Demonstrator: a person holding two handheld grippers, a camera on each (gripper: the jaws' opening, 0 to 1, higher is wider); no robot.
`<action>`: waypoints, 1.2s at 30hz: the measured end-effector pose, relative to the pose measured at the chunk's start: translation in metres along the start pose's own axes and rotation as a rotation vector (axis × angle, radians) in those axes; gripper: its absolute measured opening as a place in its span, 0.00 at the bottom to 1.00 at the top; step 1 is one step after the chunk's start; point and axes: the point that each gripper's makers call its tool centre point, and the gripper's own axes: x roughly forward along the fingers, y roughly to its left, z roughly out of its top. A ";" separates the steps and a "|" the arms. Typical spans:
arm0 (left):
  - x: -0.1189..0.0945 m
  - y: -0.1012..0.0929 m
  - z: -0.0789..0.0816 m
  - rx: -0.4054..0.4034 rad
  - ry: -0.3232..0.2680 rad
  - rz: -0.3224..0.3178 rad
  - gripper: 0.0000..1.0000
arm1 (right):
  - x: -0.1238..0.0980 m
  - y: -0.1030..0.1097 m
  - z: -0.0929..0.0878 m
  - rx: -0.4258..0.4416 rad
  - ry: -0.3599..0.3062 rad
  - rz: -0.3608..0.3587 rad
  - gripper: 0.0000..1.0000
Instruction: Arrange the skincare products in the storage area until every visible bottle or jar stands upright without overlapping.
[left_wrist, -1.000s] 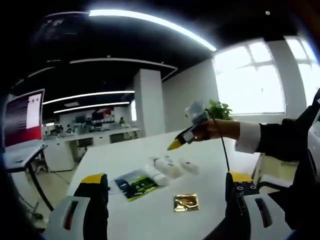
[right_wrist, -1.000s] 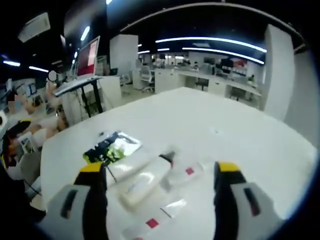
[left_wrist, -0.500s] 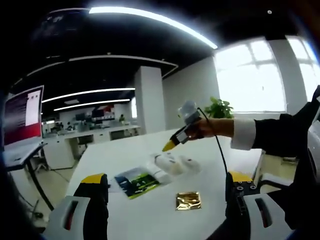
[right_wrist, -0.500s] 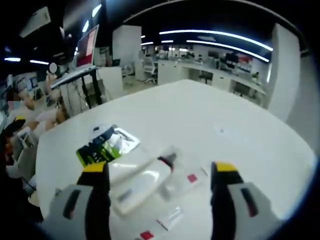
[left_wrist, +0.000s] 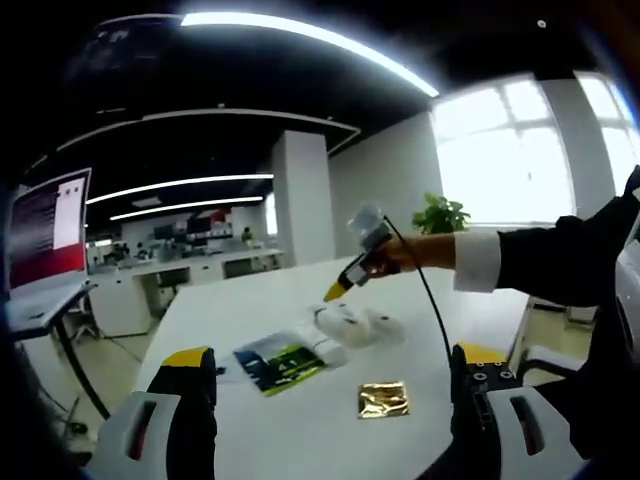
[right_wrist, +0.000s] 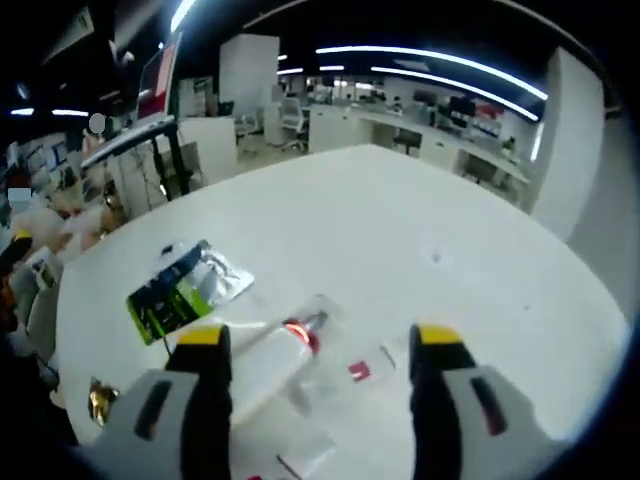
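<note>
Several white skincare tubes (left_wrist: 345, 325) lie flat in a cluster at the middle of the white table (left_wrist: 300, 430). My left gripper (left_wrist: 333, 356) stands open, low and short of them, with nothing between its jaws. A hand holds my right gripper (left_wrist: 333, 291) just above the cluster, its yellow tips pointing down at the tubes. In the right gripper view my right gripper (right_wrist: 320, 340) is open over a white tube with a red cap (right_wrist: 275, 352), which lies on its side. Clear sachets with red labels (right_wrist: 360, 370) lie beside it.
A green and black foil packet (left_wrist: 280, 360) (right_wrist: 178, 288) lies left of the tubes. A gold sachet (left_wrist: 384, 398) (right_wrist: 100, 398) sits nearer the left gripper. A dark sleeve (left_wrist: 545, 265) reaches in from the right. The table (right_wrist: 430, 250) stretches bare beyond the tubes.
The right gripper has moved forward and down over the tubes, so the red-capped tube now sits between its jaws. The left gripper has stayed where it was.
</note>
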 end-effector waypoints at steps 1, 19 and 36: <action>0.000 0.001 0.000 -0.001 0.001 0.002 0.99 | 0.002 -0.001 0.000 0.001 0.006 0.003 0.70; 0.000 0.012 -0.004 0.002 0.007 0.004 0.99 | 0.039 0.003 -0.001 0.036 0.122 0.039 0.61; -0.002 0.018 -0.009 0.012 0.034 0.005 0.99 | 0.064 -0.005 -0.005 0.073 0.186 0.012 0.52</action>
